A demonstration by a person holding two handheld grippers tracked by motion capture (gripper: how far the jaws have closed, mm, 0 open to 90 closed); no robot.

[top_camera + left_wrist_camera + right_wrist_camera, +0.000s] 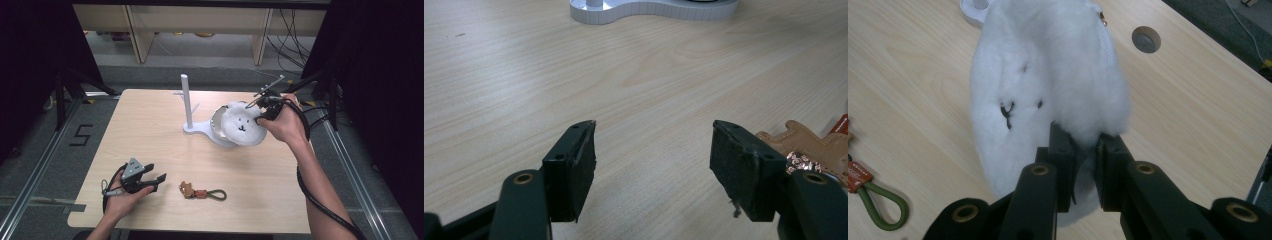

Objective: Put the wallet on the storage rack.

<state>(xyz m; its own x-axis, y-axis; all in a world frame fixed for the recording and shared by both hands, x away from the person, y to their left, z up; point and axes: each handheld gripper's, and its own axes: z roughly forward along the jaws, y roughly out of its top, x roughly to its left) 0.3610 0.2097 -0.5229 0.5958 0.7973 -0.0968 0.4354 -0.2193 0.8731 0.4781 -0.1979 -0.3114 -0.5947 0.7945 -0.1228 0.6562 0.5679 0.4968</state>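
Holding the white fluffy round pouch with a small stitched face (pixel 1048 85) by its edge, my right gripper (pixel 1087 167) has its two black jaws pressed together on the fur, with only a thin fold of the plush between them. In the high view this pouch (pixel 242 125) is at the far right part of the light wooden table (pixel 150 130), tilted up and partly over the flat base of the white plastic stand with an upright pole (pixel 189 107). I cannot tell if the pouch touches the base, because its fur hides the place behind it, and a dark curved rim at its left side is hard to make out. The right gripper (pixel 260 103) is mostly covered by the hand that holds it.

My left gripper (pixel 651 155) is wide open, with nothing between its jaws, low over bare wood. In the high view it (pixel 150 181) is at the near left of the table. Just beside it lies a brown leather key fob with an orange tag and a green cord loop (pixel 202 192). In the left gripper view the right jaw hides most of this fob (pixel 811 147) and the frame edge cuts it off.
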